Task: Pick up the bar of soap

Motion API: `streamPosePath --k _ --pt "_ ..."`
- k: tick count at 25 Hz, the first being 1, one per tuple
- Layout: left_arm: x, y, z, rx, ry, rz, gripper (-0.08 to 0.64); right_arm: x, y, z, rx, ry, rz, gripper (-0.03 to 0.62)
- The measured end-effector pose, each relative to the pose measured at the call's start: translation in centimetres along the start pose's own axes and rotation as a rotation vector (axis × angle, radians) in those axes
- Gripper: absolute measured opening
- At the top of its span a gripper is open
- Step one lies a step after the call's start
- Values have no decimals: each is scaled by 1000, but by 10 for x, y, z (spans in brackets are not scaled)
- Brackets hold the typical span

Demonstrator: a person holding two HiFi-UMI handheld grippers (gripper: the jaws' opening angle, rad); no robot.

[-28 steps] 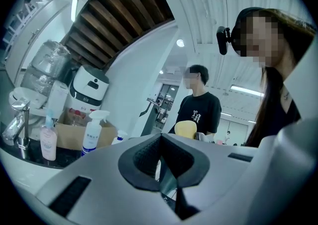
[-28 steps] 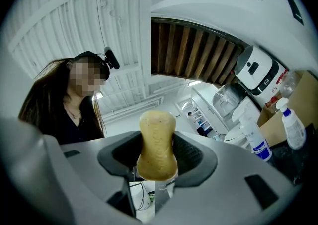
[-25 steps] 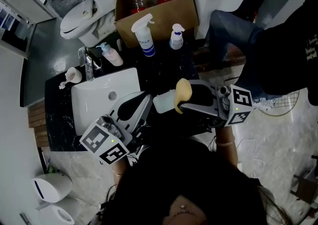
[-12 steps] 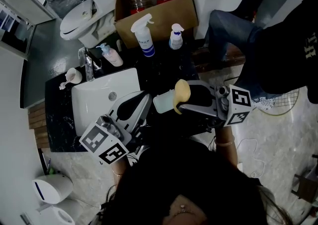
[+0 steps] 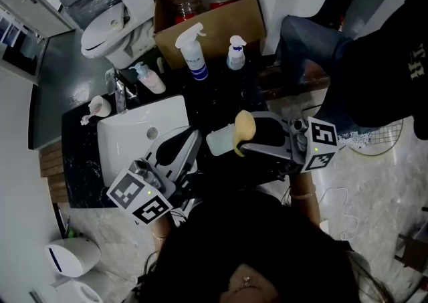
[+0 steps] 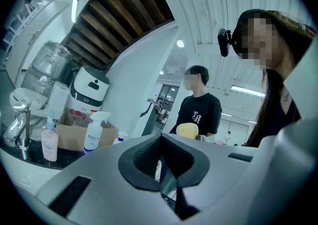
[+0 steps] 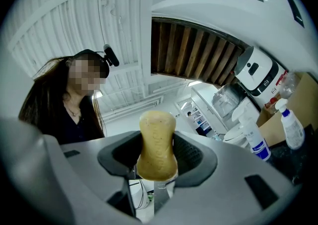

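The pick-up looks essentially done: the right tongs (image 7: pixel 156 158) are closed on the yellow bar of soap (image 7: pixel 157 142), pinched at its waist and standing upright, held near the centre of the head view above the dark worktop (image 5: pixel 221 94). All that seems left is a steady carry. The left tongs (image 6: pixel 161 162) are drawn together with nothing between them, low and left over the white sink (image 5: pixel 127 128). A spray bottle (image 5: pixel 192 51), a smaller bottle (image 5: pixel 235 52) and a cardboard box (image 5: pixel 207 14) sit at upper centre, well apart; nothing blocks the soap.
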State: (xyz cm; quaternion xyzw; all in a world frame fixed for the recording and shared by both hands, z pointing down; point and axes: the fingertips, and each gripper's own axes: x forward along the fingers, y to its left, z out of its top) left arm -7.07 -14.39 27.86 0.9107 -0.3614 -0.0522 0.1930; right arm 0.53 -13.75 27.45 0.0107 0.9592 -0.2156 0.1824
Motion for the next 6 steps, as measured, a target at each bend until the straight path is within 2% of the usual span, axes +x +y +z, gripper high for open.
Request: streamPosePath --k 6 --pt "3 -2 -6 -5 10 -5 0 -2 -1 -2 1 -3 2 195"
